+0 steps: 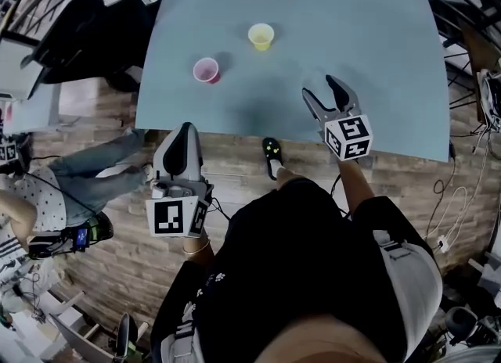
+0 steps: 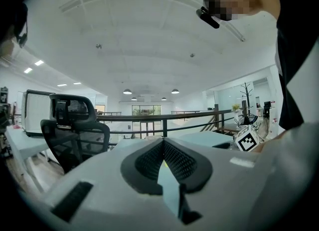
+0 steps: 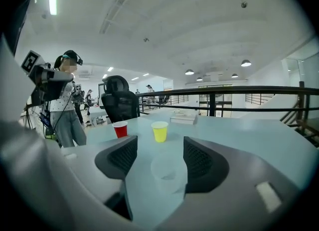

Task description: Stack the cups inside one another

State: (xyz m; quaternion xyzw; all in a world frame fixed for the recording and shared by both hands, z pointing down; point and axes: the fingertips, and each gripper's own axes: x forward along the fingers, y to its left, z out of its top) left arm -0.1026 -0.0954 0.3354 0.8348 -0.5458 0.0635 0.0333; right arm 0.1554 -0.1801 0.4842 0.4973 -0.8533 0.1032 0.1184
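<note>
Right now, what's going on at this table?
A person works two hand-held grippers at a table. The right hand-held gripper is open, a clear cup framed between its jaws, ungripped. The left hand-held gripper is shut and empty. A red cup and a yellow cup stand apart; nothing is stacked yet.

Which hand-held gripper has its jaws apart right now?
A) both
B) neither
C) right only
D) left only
C: the right hand-held gripper has its jaws apart, with a faint clear cup between them; the left hand-held gripper has its jaws together.
</note>
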